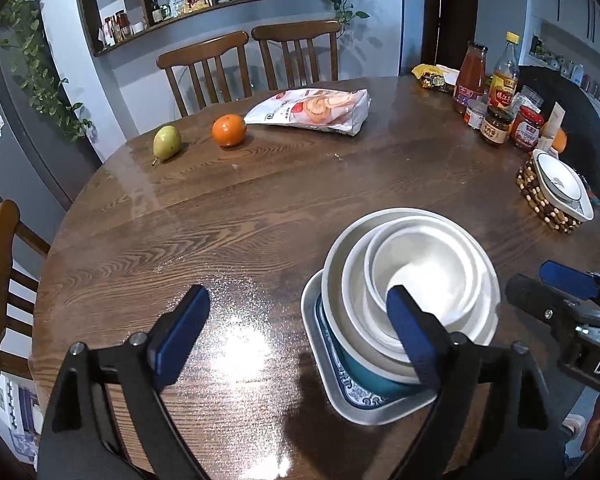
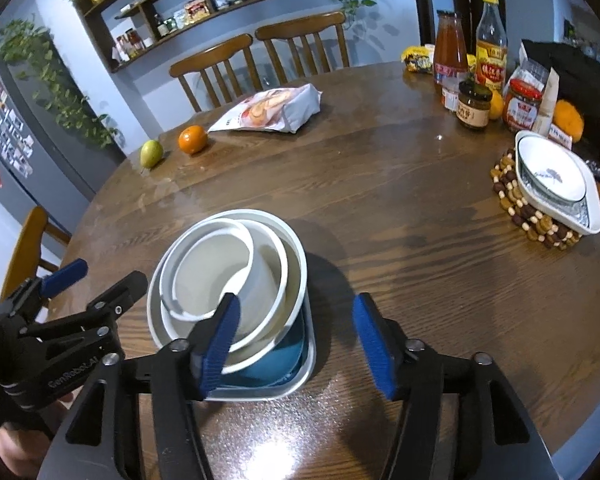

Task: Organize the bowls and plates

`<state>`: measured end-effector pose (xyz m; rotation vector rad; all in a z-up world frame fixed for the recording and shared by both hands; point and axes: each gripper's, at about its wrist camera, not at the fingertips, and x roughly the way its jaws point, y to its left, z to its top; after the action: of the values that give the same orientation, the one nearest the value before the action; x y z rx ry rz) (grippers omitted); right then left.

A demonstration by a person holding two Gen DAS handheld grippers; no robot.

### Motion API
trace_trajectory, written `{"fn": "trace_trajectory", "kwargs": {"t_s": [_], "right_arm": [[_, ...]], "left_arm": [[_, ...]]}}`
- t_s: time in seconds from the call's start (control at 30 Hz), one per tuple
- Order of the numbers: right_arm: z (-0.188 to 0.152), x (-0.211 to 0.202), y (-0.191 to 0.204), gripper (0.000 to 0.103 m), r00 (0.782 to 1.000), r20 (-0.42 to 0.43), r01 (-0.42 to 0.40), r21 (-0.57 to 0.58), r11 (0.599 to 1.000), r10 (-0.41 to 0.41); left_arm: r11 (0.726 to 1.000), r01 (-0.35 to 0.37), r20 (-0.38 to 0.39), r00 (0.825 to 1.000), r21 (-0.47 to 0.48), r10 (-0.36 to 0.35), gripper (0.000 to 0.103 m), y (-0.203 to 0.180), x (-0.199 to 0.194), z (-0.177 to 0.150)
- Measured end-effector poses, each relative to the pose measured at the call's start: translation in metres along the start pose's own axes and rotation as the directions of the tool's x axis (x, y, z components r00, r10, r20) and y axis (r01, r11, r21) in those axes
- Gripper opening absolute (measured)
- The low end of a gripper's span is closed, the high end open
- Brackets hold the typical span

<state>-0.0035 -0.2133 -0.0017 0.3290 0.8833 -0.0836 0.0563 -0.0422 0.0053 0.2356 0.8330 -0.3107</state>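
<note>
A stack of white bowls (image 1: 424,272) sits in a teal bowl (image 1: 364,376) on a square blue-patterned plate (image 1: 320,344) near the table's front edge; the stack also shows in the right wrist view (image 2: 220,272). My left gripper (image 1: 300,320) is open and empty, its right finger over the stack's near rim. My right gripper (image 2: 296,344) is open and empty, its left finger over the stack's near side. A second white bowl (image 2: 548,176) rests in a square dish (image 2: 592,220) on a beaded trivet (image 2: 512,200) at the right.
A pear (image 1: 166,142), an orange (image 1: 229,130) and a snack bag (image 1: 312,110) lie at the table's far side. Sauce bottles and jars (image 2: 476,60) stand at the far right. Wooden chairs (image 1: 252,60) stand behind the table.
</note>
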Motion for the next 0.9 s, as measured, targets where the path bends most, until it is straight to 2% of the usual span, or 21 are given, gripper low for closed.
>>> {"fn": "trace_trajectory", "kwargs": {"t_s": [0.1, 0.23, 0.43, 0.7, 0.8, 0.9], "right_arm": [[-0.004, -0.004, 0.004, 0.068, 1.000, 0.001, 0.015, -0.028, 0.999, -0.015], [-0.010, -0.009, 0.009, 0.084, 1.000, 0.003, 0.013, -0.065, 0.998, -0.013], [-0.022, -0.018, 0.023, 0.089, 0.999, 0.017, 0.050, -0.161, 0.986, -0.048], [-0.042, -0.028, 0.028, 0.089, 0.999, 0.010, 0.046, -0.160, 0.986, -0.045], [-0.047, -0.031, 0.030, 0.089, 0.999, 0.008, 0.042, -0.155, 0.987, -0.041], [-0.050, -0.032, 0.033, 0.089, 0.999, 0.005, 0.044, -0.154, 0.987, -0.043]], "left_arm": [[1.000, 0.005, 0.008, 1.000, 0.003, -0.005, 0.095, 0.000, -0.007, -0.002], [1.000, -0.001, 0.023, 1.000, 0.003, 0.001, 0.102, 0.000, -0.017, -0.005], [1.000, -0.011, 0.022, 1.000, -0.001, 0.011, 0.102, 0.005, -0.029, -0.014], [0.999, -0.038, 0.019, 0.999, -0.008, 0.038, 0.102, 0.010, -0.048, -0.029], [1.000, 0.003, 0.006, 1.000, -0.013, -0.003, 0.102, 0.011, -0.053, -0.037], [1.000, 0.013, -0.007, 1.000, -0.018, -0.013, 0.102, 0.012, -0.056, -0.041]]}}
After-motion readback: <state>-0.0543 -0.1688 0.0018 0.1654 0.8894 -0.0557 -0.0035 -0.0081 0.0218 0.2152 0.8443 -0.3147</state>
